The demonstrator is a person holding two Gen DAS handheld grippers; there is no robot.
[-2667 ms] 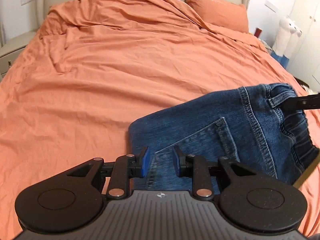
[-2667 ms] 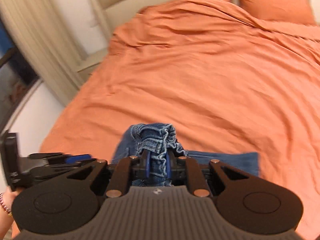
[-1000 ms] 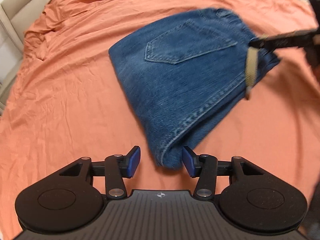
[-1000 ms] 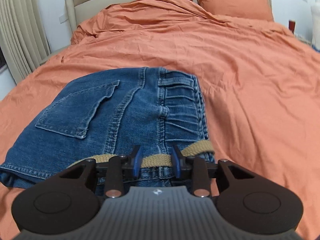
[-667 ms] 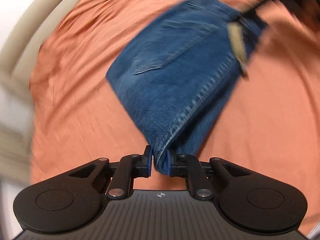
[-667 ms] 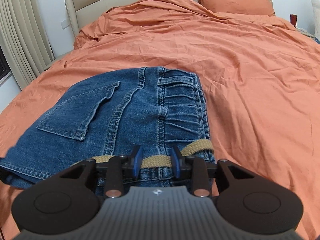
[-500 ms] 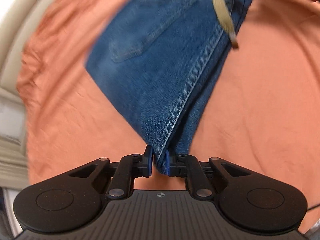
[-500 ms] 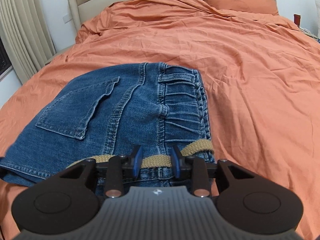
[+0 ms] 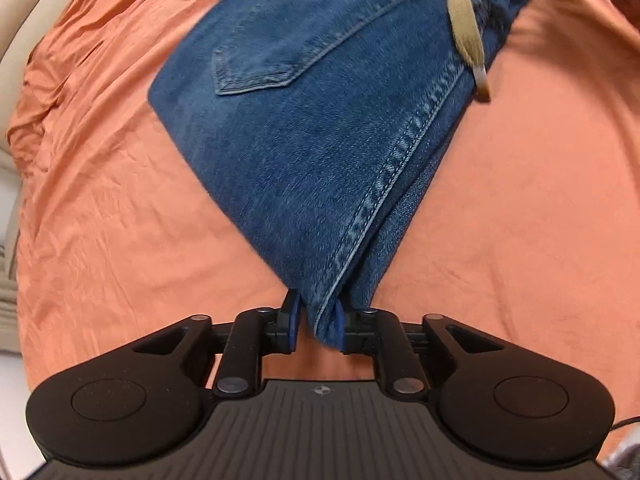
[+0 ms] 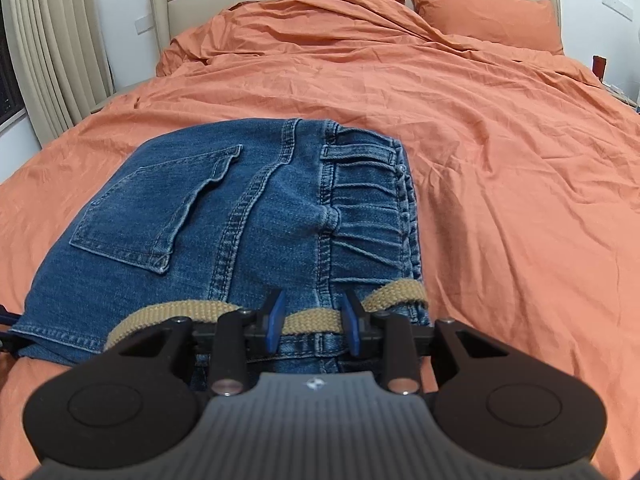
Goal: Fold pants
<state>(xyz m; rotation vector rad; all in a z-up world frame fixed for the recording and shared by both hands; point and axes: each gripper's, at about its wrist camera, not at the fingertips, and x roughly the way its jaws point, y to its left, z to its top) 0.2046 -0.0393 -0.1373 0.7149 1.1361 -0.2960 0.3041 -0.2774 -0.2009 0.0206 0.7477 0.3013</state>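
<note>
**Folded jeans gripped at both ends**

The left hand-held gripper (image 9: 316,326) pinches the folded corner of the jeans (image 9: 320,120). The right hand-held gripper (image 10: 312,320), jaws somewhat apart, straddles the waistband and tan belt (image 10: 176,312). The jeans lie folded on the orange bed (image 10: 500,160).

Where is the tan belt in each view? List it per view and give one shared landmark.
Left wrist: tan belt hangs at the upper right, over the jeans' waistband end.
Right wrist: tan belt runs across the bottom centre, between the right hand-held gripper's fingers.
Shared landmark: the back pocket.
</note>
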